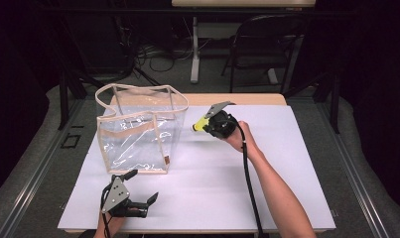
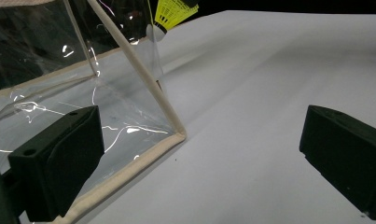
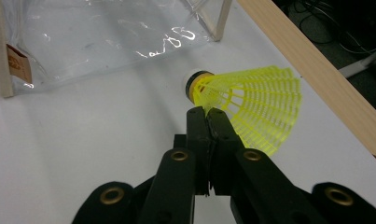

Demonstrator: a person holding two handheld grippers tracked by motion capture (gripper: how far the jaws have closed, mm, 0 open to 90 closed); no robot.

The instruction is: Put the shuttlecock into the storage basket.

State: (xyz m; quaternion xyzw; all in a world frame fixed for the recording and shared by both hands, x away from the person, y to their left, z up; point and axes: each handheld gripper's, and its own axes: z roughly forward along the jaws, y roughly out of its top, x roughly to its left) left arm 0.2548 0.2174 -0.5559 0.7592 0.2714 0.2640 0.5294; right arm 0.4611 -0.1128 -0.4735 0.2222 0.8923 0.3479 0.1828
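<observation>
Work in hand: yellow shuttlecock (image 3: 244, 100) seemingly being carried to the clear bag (image 1: 138, 131).
Right gripper (image 3: 206, 114): jaws clamped on the shuttlecock's skirt near the cork; held above the tabletop (image 1: 267, 163), just right of the bag.
Left gripper (image 1: 140, 188): jaws spread wide, nothing between them; low at the bag's near corner, not touching it as far as can be told.
Bag: upright, mouth open, appears empty.
Done: shuttlecock picked up and brought near the bag.
Left: lift over the rim, drop inside; bag may need steadying by the left gripper.
</observation>
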